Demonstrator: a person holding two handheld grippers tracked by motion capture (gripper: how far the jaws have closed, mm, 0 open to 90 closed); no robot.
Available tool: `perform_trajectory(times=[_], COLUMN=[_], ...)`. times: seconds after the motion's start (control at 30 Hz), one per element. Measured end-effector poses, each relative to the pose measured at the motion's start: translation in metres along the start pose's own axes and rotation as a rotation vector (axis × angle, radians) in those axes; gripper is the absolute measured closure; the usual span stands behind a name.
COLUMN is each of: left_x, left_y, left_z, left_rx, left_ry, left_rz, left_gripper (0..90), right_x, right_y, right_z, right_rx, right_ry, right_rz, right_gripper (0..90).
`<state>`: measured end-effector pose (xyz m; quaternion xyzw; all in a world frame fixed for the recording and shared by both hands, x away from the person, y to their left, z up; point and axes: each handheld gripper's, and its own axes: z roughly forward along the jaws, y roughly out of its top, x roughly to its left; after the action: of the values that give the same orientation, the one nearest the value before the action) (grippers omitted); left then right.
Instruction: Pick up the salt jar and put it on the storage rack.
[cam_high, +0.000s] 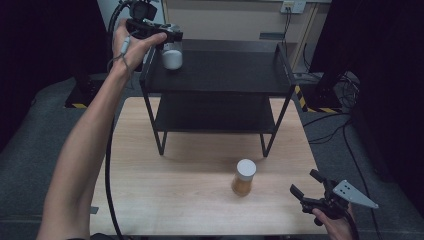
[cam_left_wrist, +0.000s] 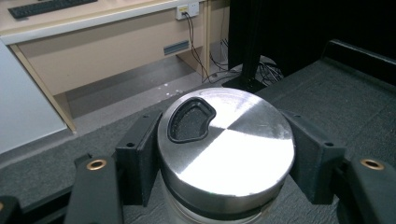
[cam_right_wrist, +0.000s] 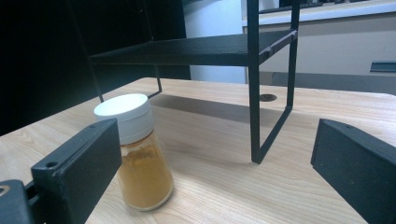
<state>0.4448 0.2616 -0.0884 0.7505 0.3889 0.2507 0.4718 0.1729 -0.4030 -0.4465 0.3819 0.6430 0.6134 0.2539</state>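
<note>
1. At the top shelf's far-left corner, the left gripper (cam_high: 167, 37) has its fingers (cam_left_wrist: 137, 158) clenched on a jar with a steel lid (cam_left_wrist: 226, 144); in the left gripper view both black fingers press the jar's sides just under the lid.
2. The jar's lid is brushed metal, round, with a kidney-shaped pour opening (cam_left_wrist: 191, 120) set near its rim. The body below appears pale or clear; its contents cannot be made out.
3. The jar stands upright over the dark matted top shelf (cam_high: 225, 70) of a black two-tier rack (cam_high: 270, 135). Whether its base touches the shelf cannot be told.
4. The person's left hand (cam_high: 127, 47) wraps the gripper body, with the forearm reaching from the near-left corner of the counter across to the rack. The gripper's cable (cam_high: 107, 165) trails down along the counter's left edge.
5. The rack stands on the far half of the wooden counter (cam_high: 175, 200); its lower shelf is bare.
6. A spice bottle with a white cap (cam_high: 244, 177) and orange-brown powder stands upright on the counter in front of the rack, toward the near-right, well apart from the jar.
7. The right gripper (cam_high: 305, 187) hangs over the counter's near-right corner, its fingers (cam_right_wrist: 77, 170) released and spread wide. In the right gripper view the spice bottle (cam_right_wrist: 137, 154) stands just beyond the left finger, untouched.
</note>
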Motion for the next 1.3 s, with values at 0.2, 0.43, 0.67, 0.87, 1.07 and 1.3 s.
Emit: perform_trajectory(times=[0.2,0.43,0.67,0.87,1.07,1.3], left_x=[0.001,0.004,0.002,-0.001,-0.005,-0.009], left_y=[-0.004,-0.013,-0.023,-0.022,-0.022,-0.021], left_z=[0.005,0.008,0.008,0.0,-0.015,-0.027], left_rx=[0.008,-0.011,-0.058,-0.123,-0.214,-0.244], left_ry=[-0.013,-0.027,-0.022,-0.026,-0.055,-0.085], left_rz=[-0.003,-0.024,-0.044,-0.039,-0.032,0.015], left_gripper=[33.2,33.1,13.1,7.6,6.2,5.6], right_x=[0.0,0.0,0.001,0.001,0.001,0.002], right_y=[0.0,0.0,0.0,0.0,0.0,0.001], right_z=[0.0,0.0,0.0,0.0,-0.001,0.0], right_rx=[0.0,0.0,-0.001,-0.001,-0.001,0.001], right_ry=[-0.002,-0.003,-0.002,-0.003,-0.002,0.0], right_rz=[0.0,0.002,-0.001,-0.001,-0.003,-0.007], right_gripper=[2.1,2.1,2.1,2.1,2.1,2.1])
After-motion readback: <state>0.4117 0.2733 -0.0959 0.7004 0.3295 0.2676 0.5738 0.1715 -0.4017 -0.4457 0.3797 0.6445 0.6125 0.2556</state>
